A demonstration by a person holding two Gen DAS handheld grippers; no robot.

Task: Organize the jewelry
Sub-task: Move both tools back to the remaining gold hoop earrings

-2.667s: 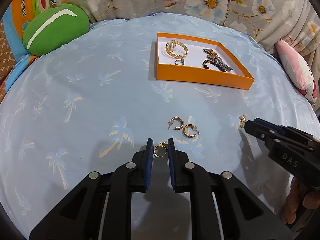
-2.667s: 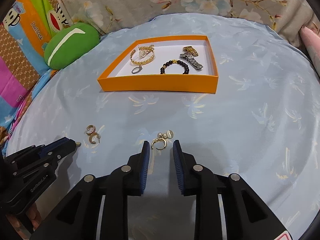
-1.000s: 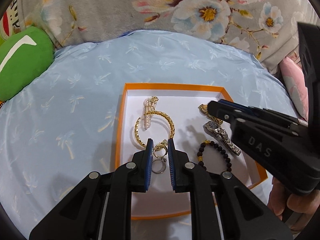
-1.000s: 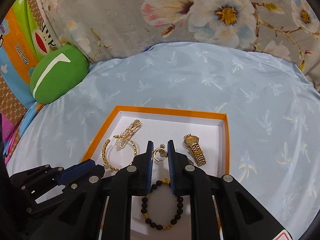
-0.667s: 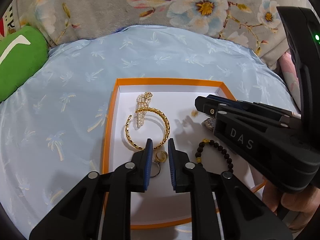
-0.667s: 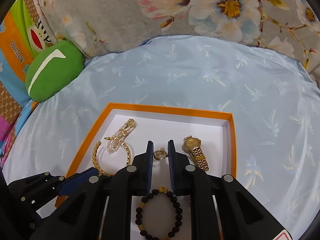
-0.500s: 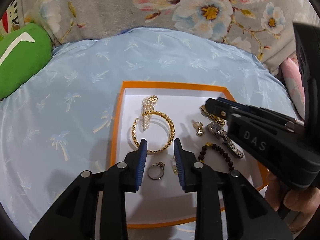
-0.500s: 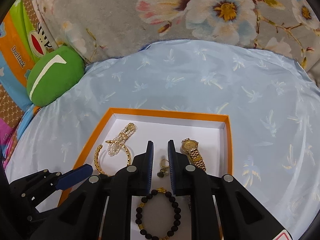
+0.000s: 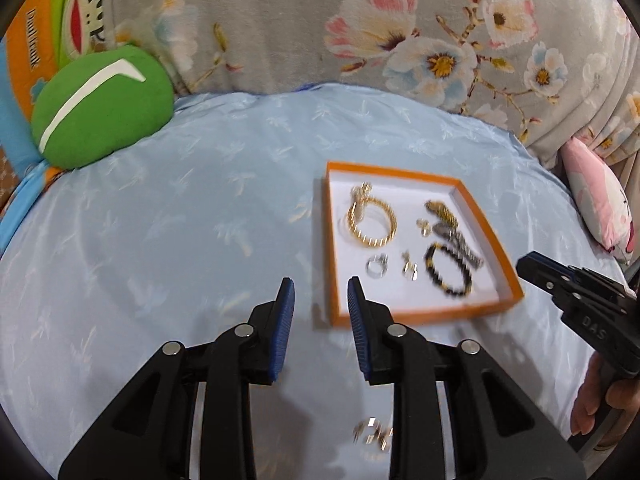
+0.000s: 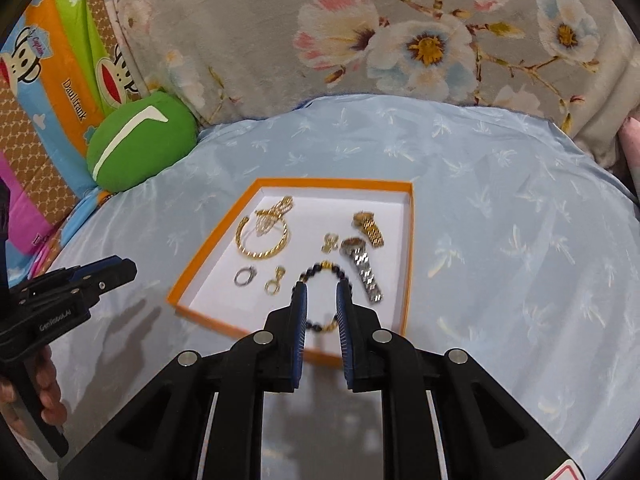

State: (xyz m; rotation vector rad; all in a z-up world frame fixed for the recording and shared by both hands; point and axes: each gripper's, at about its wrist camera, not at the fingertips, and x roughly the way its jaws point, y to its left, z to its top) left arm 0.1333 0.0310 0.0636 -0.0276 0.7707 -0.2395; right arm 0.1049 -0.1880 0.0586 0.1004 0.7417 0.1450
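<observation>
The orange box (image 10: 407,240) lies on the pale blue palm-print cloth (image 10: 500,248), shallow and white inside, and it holds most of the jewelry; a gold bangle (image 10: 262,240) lies toward its far left corner with a pearl piece (image 10: 276,210) draped over its far edge; a silver ring (image 10: 245,276) lies nearer, beside a small gold earring (image 10: 274,282); a second small gold earring (image 10: 330,242) lies near the middle, just left of two watches, a gold one (image 10: 368,228) farther back and a silver one (image 10: 362,266) in front of it; a dark bead bracelet (image 10: 322,276) lies by the near wall, partly hidden behind the right gripper's fingertips.

The right gripper (image 10: 320,300) hangs over the near edge of the box with its jaws narrow, a slim gap between the blue pads, and nothing pinched between them; the left gripper (image 9: 320,294) is off the box's left near corner, over bare cloth, its jaws apart at a moderate width and empty.

In the left wrist view a few gold glints (image 9: 372,434) lie on the cloth under the left gripper's body, probably loose earrings, though they are too blurred to be sure.

A green cushion (image 9: 100,108) sits at the far left edge of the cloth; a grey floral fabric (image 10: 400,40) rises behind it.
</observation>
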